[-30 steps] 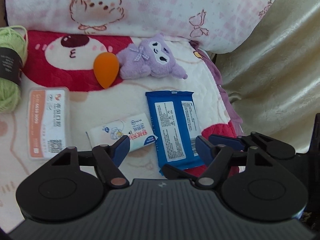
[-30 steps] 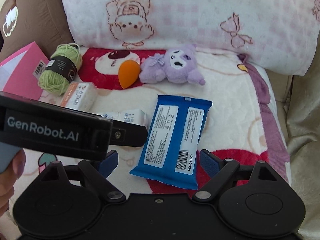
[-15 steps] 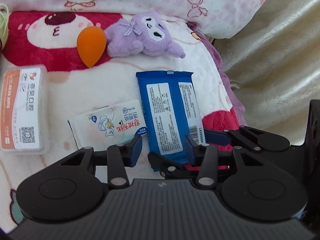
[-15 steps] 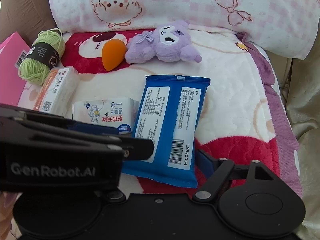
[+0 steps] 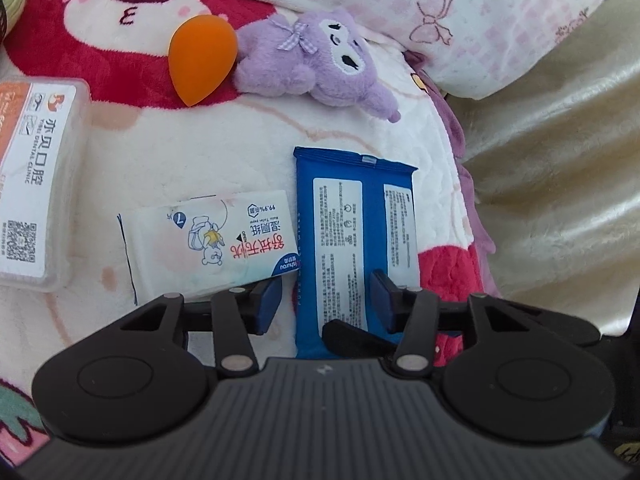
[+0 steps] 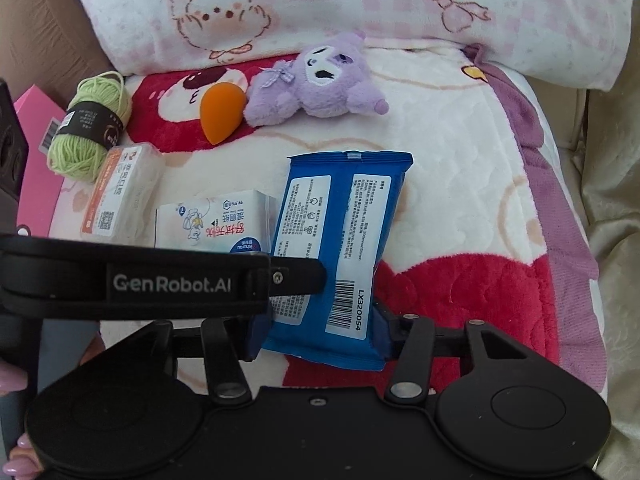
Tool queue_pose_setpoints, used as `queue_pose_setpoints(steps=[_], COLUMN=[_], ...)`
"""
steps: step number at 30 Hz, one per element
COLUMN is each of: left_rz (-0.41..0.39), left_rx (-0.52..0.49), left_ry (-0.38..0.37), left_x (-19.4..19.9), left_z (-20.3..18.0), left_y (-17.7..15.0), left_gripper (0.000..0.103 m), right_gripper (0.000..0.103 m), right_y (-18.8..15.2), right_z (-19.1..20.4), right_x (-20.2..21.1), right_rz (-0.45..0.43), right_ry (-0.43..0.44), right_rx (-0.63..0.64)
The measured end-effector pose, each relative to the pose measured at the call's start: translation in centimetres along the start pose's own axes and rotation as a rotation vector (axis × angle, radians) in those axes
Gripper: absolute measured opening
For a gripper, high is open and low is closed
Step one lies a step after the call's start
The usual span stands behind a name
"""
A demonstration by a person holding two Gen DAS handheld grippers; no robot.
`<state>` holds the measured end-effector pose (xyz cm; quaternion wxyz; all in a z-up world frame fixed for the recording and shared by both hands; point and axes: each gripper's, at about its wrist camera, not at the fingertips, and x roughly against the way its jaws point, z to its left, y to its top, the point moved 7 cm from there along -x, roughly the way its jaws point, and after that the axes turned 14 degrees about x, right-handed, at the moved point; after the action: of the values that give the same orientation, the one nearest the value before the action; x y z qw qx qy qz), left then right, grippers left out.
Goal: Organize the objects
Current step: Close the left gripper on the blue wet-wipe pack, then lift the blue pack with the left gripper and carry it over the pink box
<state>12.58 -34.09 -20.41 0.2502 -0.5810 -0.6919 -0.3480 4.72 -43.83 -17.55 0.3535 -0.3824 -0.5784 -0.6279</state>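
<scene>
The blue pack [image 6: 332,256] lies on the blanket [image 6: 460,184] in the lower middle of the right wrist frame, just beside the white pack [image 6: 214,222]. The right tool [image 6: 318,336] has just been closing and now its pads press the pack's near end from both sides; the left tool [image 5: 324,300] has just opened a little and stands half open over the same end, gripping nothing. The pack looks soft, light and slippery, so a hold across its short end seems best.

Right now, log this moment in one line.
right gripper: jaws just closing, pads on blue wipes pack | left gripper: jaws just opening, pack's left edge between them | phase: grasp
</scene>
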Motion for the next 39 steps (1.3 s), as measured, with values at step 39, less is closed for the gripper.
queue_pose_setpoints(steps=[39], left_rz=[0.020], left_rx=[-0.042], left_ry=[-0.024], left_x=[8.8], left_z=[-0.3], left_y=[-2.1], left_gripper=[0.025], right_gripper=[0.065], right_y=[-0.7], right_z=[7.0], right_x=[5.1], right_rz=[-0.081], right_ry=[0.049], right_rx=[-0.010])
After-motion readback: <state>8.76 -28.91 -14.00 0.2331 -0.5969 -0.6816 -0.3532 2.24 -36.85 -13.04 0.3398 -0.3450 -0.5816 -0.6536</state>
